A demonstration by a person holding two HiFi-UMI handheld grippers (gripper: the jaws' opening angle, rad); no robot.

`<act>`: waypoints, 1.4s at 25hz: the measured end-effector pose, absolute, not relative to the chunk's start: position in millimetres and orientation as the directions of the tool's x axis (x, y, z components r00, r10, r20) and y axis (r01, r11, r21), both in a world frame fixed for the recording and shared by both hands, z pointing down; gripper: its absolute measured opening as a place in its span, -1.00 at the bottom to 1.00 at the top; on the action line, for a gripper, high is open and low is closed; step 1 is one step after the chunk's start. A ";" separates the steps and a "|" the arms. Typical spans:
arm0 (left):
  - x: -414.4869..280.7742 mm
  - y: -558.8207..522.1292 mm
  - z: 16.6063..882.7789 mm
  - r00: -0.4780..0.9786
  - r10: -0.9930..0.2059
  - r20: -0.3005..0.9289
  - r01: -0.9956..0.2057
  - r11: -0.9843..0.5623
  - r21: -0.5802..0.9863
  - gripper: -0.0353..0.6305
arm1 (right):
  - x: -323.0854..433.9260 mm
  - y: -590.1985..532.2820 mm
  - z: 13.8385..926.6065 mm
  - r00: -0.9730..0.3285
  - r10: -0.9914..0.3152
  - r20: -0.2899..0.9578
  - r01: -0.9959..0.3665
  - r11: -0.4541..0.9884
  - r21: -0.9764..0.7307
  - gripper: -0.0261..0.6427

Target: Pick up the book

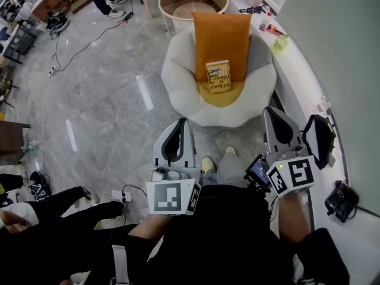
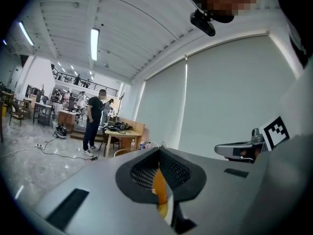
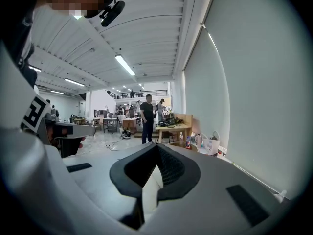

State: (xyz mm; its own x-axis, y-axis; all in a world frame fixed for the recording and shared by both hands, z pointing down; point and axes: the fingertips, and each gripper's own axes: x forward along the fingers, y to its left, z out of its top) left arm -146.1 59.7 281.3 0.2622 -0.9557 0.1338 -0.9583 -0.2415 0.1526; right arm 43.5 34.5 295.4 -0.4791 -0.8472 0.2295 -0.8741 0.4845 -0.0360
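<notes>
The book (image 1: 218,76) stands on the seat of the chair (image 1: 178,76), leaning back against the cushion (image 1: 222,34), which is propped upright on the backrest. Behind the chair is a round table (image 1: 165,6) (bottles stand at its far edge). A long surface (image 1: 300,82) runs along the chair's right side. The left gripper (image 1: 180,123) and right gripper (image 1: 274,111) sit in front of the chair, well apart from the book, with the person's feet (image 1: 208,164) between them.

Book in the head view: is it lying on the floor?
No, the book stands propped against the orange cushion on the seat of the white armchair.
</notes>
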 end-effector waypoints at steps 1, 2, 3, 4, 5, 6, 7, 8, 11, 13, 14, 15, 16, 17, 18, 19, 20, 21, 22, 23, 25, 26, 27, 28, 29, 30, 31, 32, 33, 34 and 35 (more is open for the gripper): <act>-146.9 61.2 280.9 0.260 -0.956 0.133 -0.959 -0.240 0.153 -0.86 | 43.1 35.9 294.7 -0.480 -0.847 0.228 -0.874 0.485 -0.034 -0.89; -147.8 62.1 280.4 0.258 -0.957 0.131 -0.959 -0.238 0.152 -0.86 | 42.5 36.8 293.7 -0.480 -0.847 0.226 -0.873 0.487 -0.032 -0.89; -148.7 62.8 279.9 0.256 -0.958 0.128 -0.960 -0.237 0.150 -0.86 | 41.5 37.6 292.9 -0.482 -0.847 0.226 -0.872 0.488 -0.030 -0.89; -149.5 63.6 279.5 0.254 -0.959 0.125 -0.961 -0.235 0.149 -0.86 | 40.5 38.3 292.7 -0.484 -0.845 0.226 -0.871 0.491 -0.028 -0.89; -150.3 64.5 279.1 0.251 -0.960 0.123 -0.961 -0.233 0.148 -0.86 | 39.5 38.6 292.6 -0.486 -0.844 0.226 -0.869 0.494 -0.026 -0.89; -150.9 65.3 278.5 0.249 -0.961 0.121 -0.962 -0.230 0.147 -0.86 | 38.8 38.6 292.1 -0.489 -0.843 0.225 -0.867 0.497 -0.024 -0.89; -151.1 65.9 277.5 0.246 -0.962 0.119 -0.963 -0.228 0.146 -0.86 | 38.4 38.2 291.1 -0.491 -0.842 0.223 -0.866 0.499 -0.022 -0.89; -151.1 66.2 276.4 0.244 -0.963 0.118 -0.963 -0.226 0.145 -0.86 | 38.1 37.6 289.6 -0.494 -0.842 0.219 -0.865 0.502 -0.022 -0.89; -150.5 66.0 273.3 0.241 -0.964 0.115 -0.964 -0.224 0.141 -0.86 | 37.5 36.1 287.1 -0.501 -0.839 0.211 -0.861 0.508 -0.021 -0.89; -149.9 64.8 272.6 0.239 -0.964 0.113 -0.965 -0.224 0.137 -0.86 | 37.3 34.5 288.3 -0.504 -0.838 0.210 -0.859 0.512 -0.019 -0.89; -149.2 64.0 272.5 0.240 -0.964 0.112 -0.965 -0.224 0.134 -0.86 | 37.7 33.7 288.9 -0.505 -0.837 0.209 -0.858 0.513 -0.020 -0.89; -148.2 63.2 272.2 0.241 -0.964 0.112 -0.965 -0.226 0.132 -0.86 | 38.2 33.0 289.2 -0.505 -0.838 0.207 -0.858 0.513 -0.022 -0.89; -147.4 62.5 271.8 0.243 -0.964 0.112 -0.965 -0.228 0.131 -0.86 | 38.8 32.3 289.2 -0.505 -0.838 0.206 -0.859 0.512 -0.023 -0.89; -146.6 61.5 271.4 0.244 -0.963 0.112 -0.965 -0.230 0.130 -0.86 | 39.3 31.4 289.2 -0.505 -0.838 0.204 -0.859 0.512 -0.023 -0.89; -145.8 60.4 271.2 0.246 -0.963 0.111 -0.964 -0.231 0.128 -0.86 | 39.9 30.2 289.3 -0.506 -0.838 0.203 -0.858 0.513 -0.022 -0.89; -144.9 58.9 271.3 0.247 -0.963 0.110 -0.964 -0.233 0.126 -0.86 | 40.7 28.7 289.7 -0.506 -0.839 0.202 -0.858 0.513 -0.021 -0.89; -143.6 56.9 271.5 0.248 -0.963 0.108 -0.964 -0.235 0.123 -0.86 | 41.8 26.7 289.9 -0.506 -0.839 0.201 -0.858 0.513 -0.020 -0.89; -142.1 54.5 272.0 0.250 -0.962 0.108 -0.964 -0.237 0.120 -0.86 | 43.2 24.1 289.7 -0.504 -0.840 0.200 -0.859 0.511 -0.019 -0.89; -140.2 51.7 272.5 0.251 -0.962 0.110 -0.964 -0.238 0.119 -0.86 | 44.8 21.2 289.1 -0.502 -0.842 0.200 -0.861 0.509 -0.021 -0.89; -138.2 48.8 273.1 0.251 -0.961 0.112 -0.964 -0.239 0.117 -0.86 | 46.8 18.1 289.1 -0.501 -0.842 0.200 -0.862 0.507 -0.022 -0.89; -134.1 42.0 273.9 0.252 -0.961 0.115 -0.964 -0.239 0.114 -0.86 | 51.7 11.1 291.8 -0.503 -0.841 0.199 -0.860 0.510 -0.022 -0.89; -132.2 37.7 274.0 0.252 -0.961 0.116 -0.964 -0.239 0.113 -0.86 | 54.2 6.9 293.0 -0.504 -0.840 0.199 -0.860 0.511 -0.022 -0.89; -130.6 32.9 274.1 0.251 -0.961 0.116 -0.965 -0.239 0.112 -0.86 | 56.6 2.0 294.0 -0.504 -0.841 0.199 -0.860 0.510 -0.023 -0.89; -128.9 27.3 274.4 0.251 -0.961 0.117 -0.965 -0.238 0.112 -0.86 | 59.1 -3.5 295.0 -0.503 -0.841 0.200 -0.860 0.509 -0.026 -0.89; -127.2 21.0 275.1 0.250 -0.961 0.118 -0.965 -0.238 0.111 -0.86 | 61.4 -9.8 296.5 -0.503 -0.841 0.201 -0.861 0.508 -0.029 -0.89; -125.5 13.9 276.2 0.250 -0.961 0.119 -0.965 -0.237 0.109 -0.86 | 63.4 -17.0 298.5 -0.505 -0.839 0.202 -0.860 0.509 -0.031 -0.89; -123.8 6.0 277.7 0.249 -0.961 0.123 -0.966 -0.236 0.107 -0.86 | 65.2 -25.0 300.9 -0.506 -0.837 0.206 -0.859 0.511 -0.032 -0.89; -122.0 -2.6 279.6 0.247 -0.960 0.128 -0.966 -0.235 0.106 -0.86 | 67.0 -33.8 303.6 -0.508 -0.835 0.211 -0.858 0.513 -0.031 -0.89; -120.4 -11.7 281.8 0.245 -0.960 0.135 -0.967 -0.233 0.104 -0.86 | 69.0 -43.0 306.3 -0.508 -0.833 0.217 -0.857 0.515 -0.030 -0.89; -118.9 -21.1 284.1 0.243 -0.960 0.142 -0.968 -0.230 0.103 -0.86 | 71.0 -52.6 308.9 -0.509 -0.832 0.222 -0.856 0.515 -0.030 -0.89; -117.3 -30.7 286.5 0.241 -0.959 0.150 -0.968 -0.227 0.103 -0.86 | 73.2 -62.4 311.5 -0.509 -0.830 0.228 -0.856 0.516 -0.034 -0.89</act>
State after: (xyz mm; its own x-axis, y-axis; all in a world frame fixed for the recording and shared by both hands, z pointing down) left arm -117.3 -30.7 286.5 0.2411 -0.9588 0.1499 -0.9684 -0.2275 0.1028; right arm 73.2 -62.4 311.5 -0.5089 -0.8302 0.2275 -0.8561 0.5157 -0.0335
